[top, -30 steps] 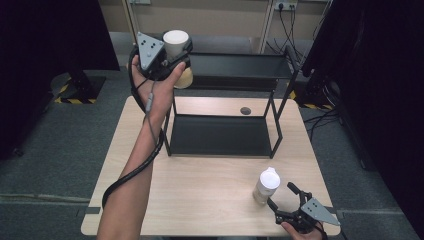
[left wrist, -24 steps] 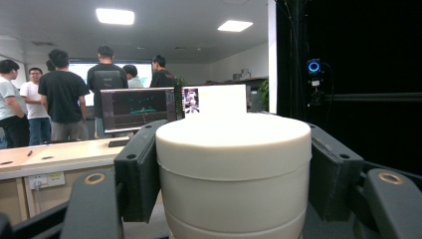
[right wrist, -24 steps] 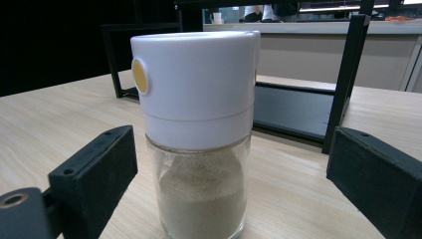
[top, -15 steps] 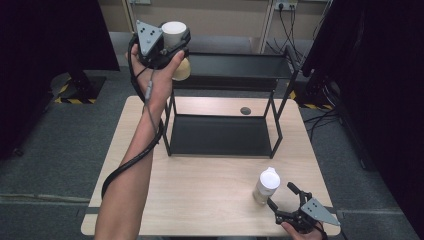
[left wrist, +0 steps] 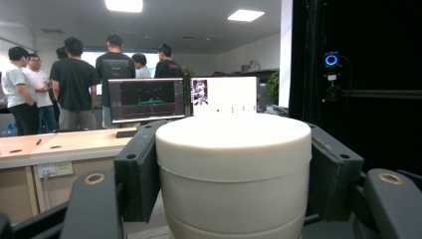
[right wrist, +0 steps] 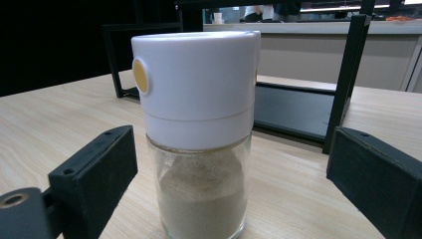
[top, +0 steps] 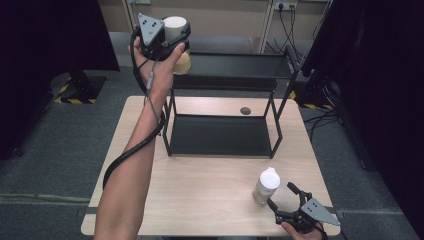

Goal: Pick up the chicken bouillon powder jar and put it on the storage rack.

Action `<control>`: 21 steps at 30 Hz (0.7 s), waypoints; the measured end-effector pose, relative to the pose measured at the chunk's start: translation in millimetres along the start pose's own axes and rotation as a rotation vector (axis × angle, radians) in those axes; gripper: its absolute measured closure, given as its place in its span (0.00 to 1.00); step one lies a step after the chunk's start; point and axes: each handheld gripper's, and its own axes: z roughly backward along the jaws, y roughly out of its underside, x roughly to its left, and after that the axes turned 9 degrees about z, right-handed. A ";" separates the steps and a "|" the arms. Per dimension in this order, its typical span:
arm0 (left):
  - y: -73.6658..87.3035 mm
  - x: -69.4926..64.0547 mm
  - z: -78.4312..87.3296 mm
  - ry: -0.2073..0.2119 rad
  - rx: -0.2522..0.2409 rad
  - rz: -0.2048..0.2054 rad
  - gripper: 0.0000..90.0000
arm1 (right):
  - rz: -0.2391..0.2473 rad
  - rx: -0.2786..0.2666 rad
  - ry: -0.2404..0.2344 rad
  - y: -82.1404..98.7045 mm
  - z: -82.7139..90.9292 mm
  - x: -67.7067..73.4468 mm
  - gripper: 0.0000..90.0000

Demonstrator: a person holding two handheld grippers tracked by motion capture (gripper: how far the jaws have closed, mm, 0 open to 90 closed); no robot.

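My left gripper is held high at the back left, by the top left corner of the black two-tier rack. It is shut on a cream cylindrical jar; in the left gripper view both pads press the sides of the cream jar. Near the table's front right, my right gripper stands open beside a glass jar with a white cap. In the right gripper view this glass jar, holding beige powder, stands upright between the two jaws, which do not touch it.
The rack's lower shelf rests on the wooden table. A small dark round spot lies on the table behind the rack. Cables and dark curtains line the far side. People stand at a desk in the left gripper view.
My left hand has lifted the cream jar higher beside the rack's top left corner. The right gripper and the glass jar have stayed where they were.
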 end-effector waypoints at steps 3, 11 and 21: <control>0.3 4.2 -4.6 0.003 0.004 0.027 0.37 | 0.001 -0.001 -0.002 0.2 0.1 -0.2 0.06; 0.9 4.5 -14.2 -0.008 0.013 -0.010 0.37 | 0.001 0.000 -0.005 0.0 -0.1 -0.9 0.06; 3.0 10.6 -25.8 -0.020 0.033 -0.014 0.37 | 0.003 -0.002 -0.006 0.2 0.0 -0.7 0.06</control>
